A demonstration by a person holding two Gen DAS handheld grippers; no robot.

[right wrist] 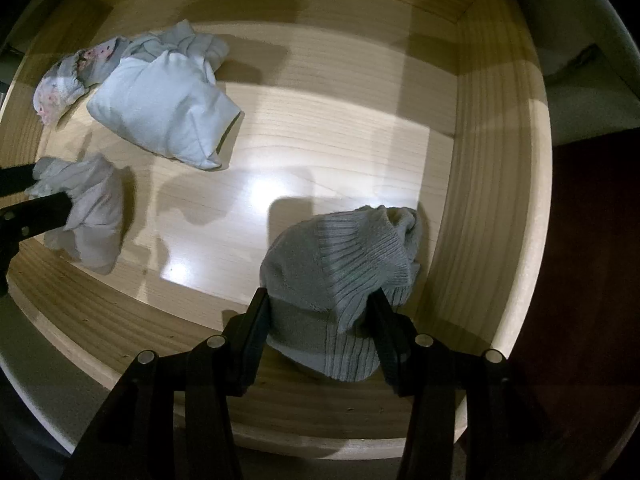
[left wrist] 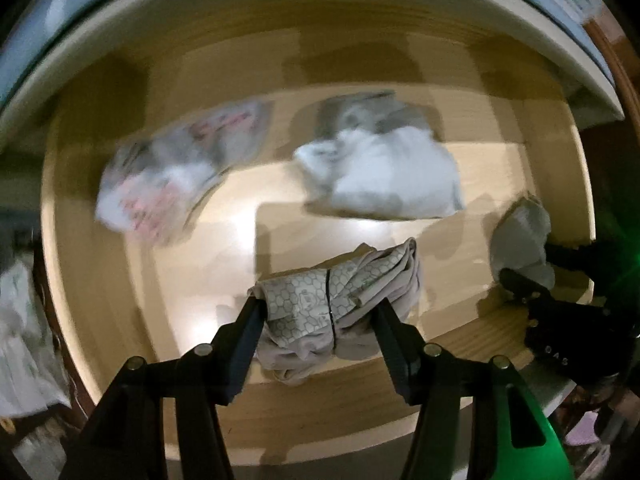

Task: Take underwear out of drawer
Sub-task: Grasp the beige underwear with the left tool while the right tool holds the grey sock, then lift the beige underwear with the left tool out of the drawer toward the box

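Observation:
My left gripper is shut on a beige honeycomb-print underwear and holds it above the floor of the open wooden drawer. It also shows at the left edge of the right wrist view. My right gripper is shut on a grey ribbed underwear near the drawer's right wall; it also appears in the left wrist view. A white folded underwear and a pink-dotted one lie at the drawer's back left.
The drawer's front wall runs just below both grippers, and its right wall stands close to my right gripper. The cabinet's pale edge overhangs the back of the drawer. Dark floor lies to the right.

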